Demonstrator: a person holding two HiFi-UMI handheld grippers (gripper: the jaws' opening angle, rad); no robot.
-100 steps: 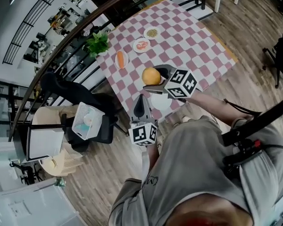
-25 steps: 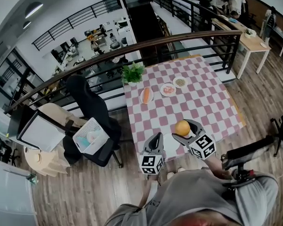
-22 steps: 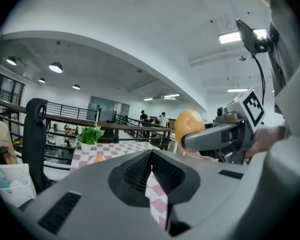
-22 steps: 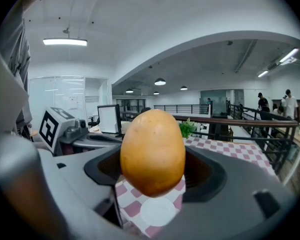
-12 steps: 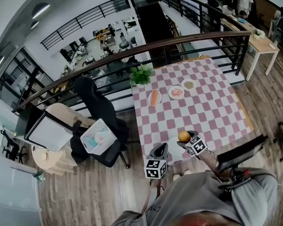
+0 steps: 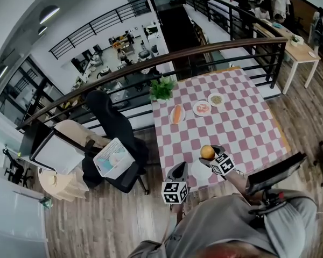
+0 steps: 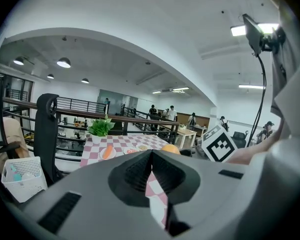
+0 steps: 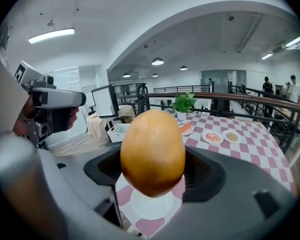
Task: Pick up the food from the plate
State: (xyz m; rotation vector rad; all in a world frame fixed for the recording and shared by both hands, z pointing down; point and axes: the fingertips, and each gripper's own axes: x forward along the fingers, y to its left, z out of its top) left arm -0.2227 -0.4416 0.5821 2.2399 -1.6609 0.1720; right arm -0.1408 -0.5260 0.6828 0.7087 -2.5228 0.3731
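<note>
A yellow-orange fruit (image 8: pixel 152 151) sits clamped between the jaws of my right gripper (image 6: pixel 210 155), lifted off the table. Straight under it lies an empty white plate (image 8: pixel 151 205) at the near edge of the pink-checked table (image 6: pixel 242 128). In the head view the fruit (image 6: pixel 207 152) hangs just above that plate (image 6: pixel 198 173). My left gripper (image 6: pixel 179 166) hovers at the table's near edge, left of the plate, jaws shut with nothing in them. In the left gripper view its jaws (image 7: pixel 151 156) meet, and the fruit (image 7: pixel 170 148) shows just beyond.
At the table's far end stand a plate with a carrot (image 6: pixel 176 113), a plate of red food (image 6: pixel 202 108), a third small plate (image 6: pixel 217 99) and a potted plant (image 6: pixel 162 88). A black chair (image 6: pixel 110 128) and white basket (image 6: pixel 114 156) stand left. A railing (image 6: pixel 220 50) runs behind.
The head camera has pulled back and now takes in the whole table. My right gripper keeps the fruit above the white plate; the left stays shut beside it.
</note>
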